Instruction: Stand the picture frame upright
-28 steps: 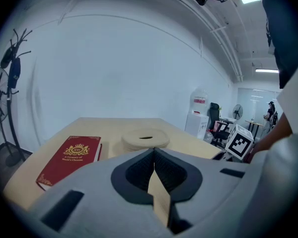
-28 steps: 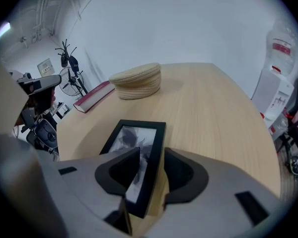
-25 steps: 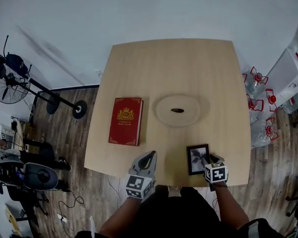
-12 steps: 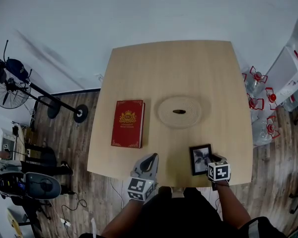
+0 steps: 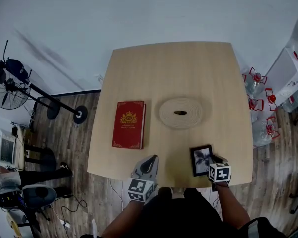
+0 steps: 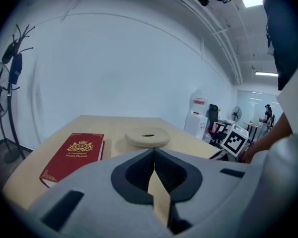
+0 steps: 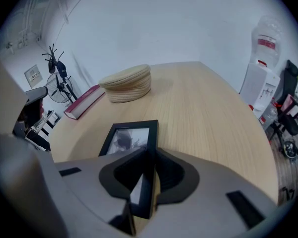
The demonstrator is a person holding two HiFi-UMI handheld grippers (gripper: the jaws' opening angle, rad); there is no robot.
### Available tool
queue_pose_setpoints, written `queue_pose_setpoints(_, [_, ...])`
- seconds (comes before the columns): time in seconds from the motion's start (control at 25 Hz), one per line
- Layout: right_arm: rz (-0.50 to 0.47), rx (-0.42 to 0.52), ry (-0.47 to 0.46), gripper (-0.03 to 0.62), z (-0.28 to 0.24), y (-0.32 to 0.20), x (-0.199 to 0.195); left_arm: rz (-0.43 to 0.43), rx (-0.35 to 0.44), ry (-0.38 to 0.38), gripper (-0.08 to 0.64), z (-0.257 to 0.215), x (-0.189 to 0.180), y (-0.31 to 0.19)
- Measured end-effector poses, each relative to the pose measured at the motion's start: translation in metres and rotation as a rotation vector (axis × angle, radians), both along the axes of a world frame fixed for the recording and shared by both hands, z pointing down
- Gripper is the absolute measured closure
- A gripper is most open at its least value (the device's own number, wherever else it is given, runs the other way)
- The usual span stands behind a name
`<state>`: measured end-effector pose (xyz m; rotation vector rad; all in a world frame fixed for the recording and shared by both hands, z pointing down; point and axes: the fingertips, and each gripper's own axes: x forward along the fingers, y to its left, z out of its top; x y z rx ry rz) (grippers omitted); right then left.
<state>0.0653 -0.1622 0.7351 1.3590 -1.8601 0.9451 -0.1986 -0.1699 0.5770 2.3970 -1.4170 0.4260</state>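
The black picture frame (image 5: pixel 200 159) lies flat near the table's front right edge, photo side up. My right gripper (image 5: pixel 212 161) is at its near right corner. In the right gripper view the frame's (image 7: pixel 129 140) right bar runs between the jaws of that gripper (image 7: pixel 150 152). They have just been closing and now press on the bar. My left gripper (image 5: pixel 151 158) hovers over the table's front edge, left of the frame. In its own view this gripper (image 6: pixel 154 152) is shut on nothing.
A red book (image 5: pixel 128 124) lies at the table's left. A round woven mat stack (image 5: pixel 180 112) sits mid-table, behind the frame. The light wood table (image 5: pixel 174 68) stands on a wood floor. Water bottles (image 5: pixel 260 103) stand to the right, a fan (image 5: pixel 10 83) to the left.
Almost nothing has moved. The right gripper stays at the frame's right edge and the frame still lies flat. The left gripper has kept its place.
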Motion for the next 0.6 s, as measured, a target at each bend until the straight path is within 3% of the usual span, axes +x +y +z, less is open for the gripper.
queue_pose_setpoints(0.6, [-0.010,0.113,-0.020,0.528,-0.038,-0.024,-0.017,-0.011,0.003,0.001,0.560,0.004,-0.011,0.002])
